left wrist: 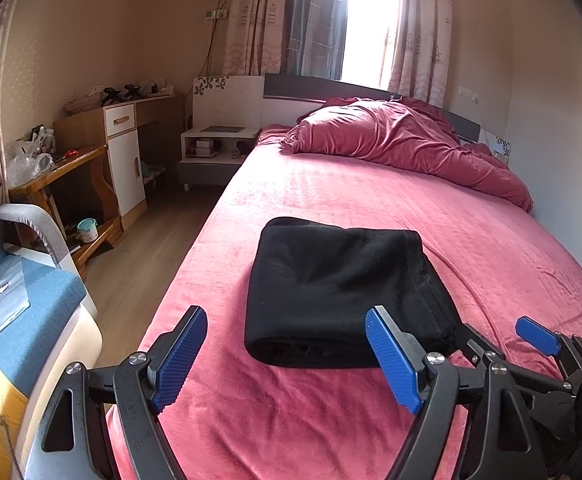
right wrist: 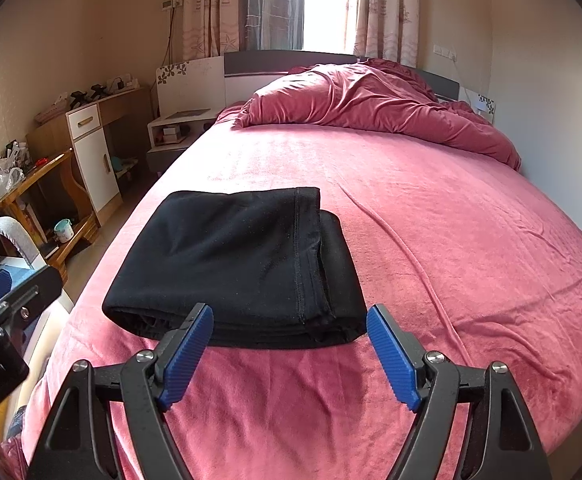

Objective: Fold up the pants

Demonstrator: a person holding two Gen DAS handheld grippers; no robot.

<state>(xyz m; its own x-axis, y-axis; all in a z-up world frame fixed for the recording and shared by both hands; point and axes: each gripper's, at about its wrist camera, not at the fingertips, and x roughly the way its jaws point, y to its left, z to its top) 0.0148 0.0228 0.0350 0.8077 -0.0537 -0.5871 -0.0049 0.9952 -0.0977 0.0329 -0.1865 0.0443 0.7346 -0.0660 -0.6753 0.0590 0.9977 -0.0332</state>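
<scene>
Black pants (left wrist: 339, 292) lie folded into a thick rectangular stack on the pink bed (left wrist: 471, 240), close to its near left edge. In the right wrist view the same pants (right wrist: 235, 264) show a stitched hem on top and layered folds at the near side. My left gripper (left wrist: 287, 356) stands open just short of the stack, nothing between its blue pads. My right gripper (right wrist: 289, 354) is open too, hovering before the stack's near edge without touching it. The right gripper's blue finger (left wrist: 537, 334) shows at the lower right of the left wrist view.
A crumpled dark pink duvet (right wrist: 371, 100) is heaped at the headboard. Left of the bed are a wooden floor (left wrist: 139, 256), a nightstand (left wrist: 215, 148), a desk with a white cabinet (left wrist: 123, 164), a cluttered wooden table (left wrist: 51, 172) and a blue-cushioned chair (left wrist: 15, 304). A wall runs along the bed's right side.
</scene>
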